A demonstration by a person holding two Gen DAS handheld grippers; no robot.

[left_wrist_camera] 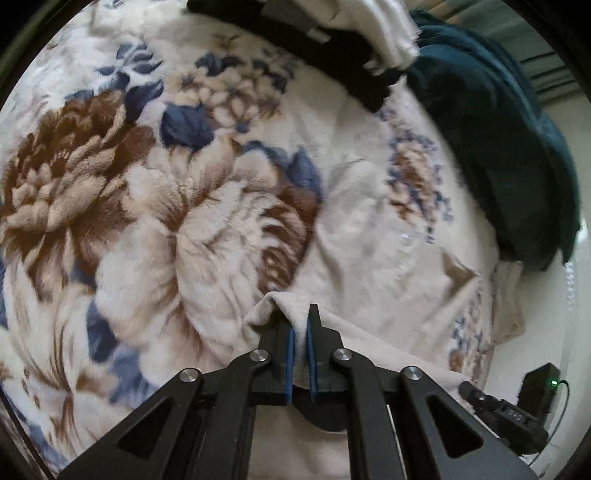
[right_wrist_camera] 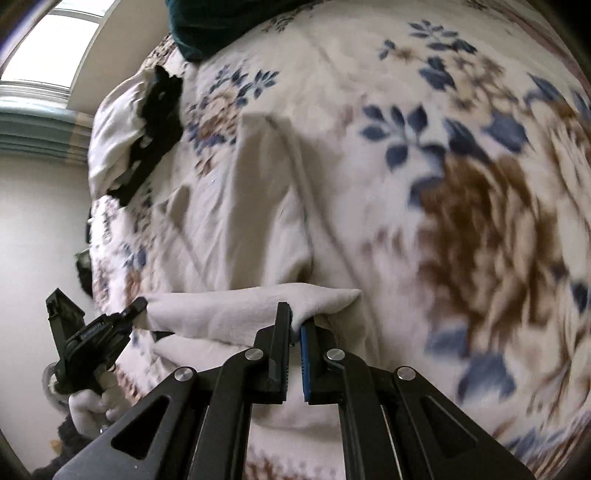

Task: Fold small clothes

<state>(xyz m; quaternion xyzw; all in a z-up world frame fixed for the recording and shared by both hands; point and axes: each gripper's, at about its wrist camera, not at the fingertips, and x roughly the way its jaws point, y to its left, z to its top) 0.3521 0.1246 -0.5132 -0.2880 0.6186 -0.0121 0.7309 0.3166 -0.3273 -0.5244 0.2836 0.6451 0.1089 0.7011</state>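
Note:
A cream-white small garment lies spread on a floral blanket. My left gripper is shut on one edge of the garment. My right gripper is shut on the other corner of the same folded edge. The left gripper also shows at the lower left of the right wrist view, holding the far end of that edge. The edge is lifted a little above the blanket between the two grippers.
A black garment and a white one lie at the blanket's far side, next to a dark teal cloth. A black device with a green light sits beyond the bed edge. A window is at upper left.

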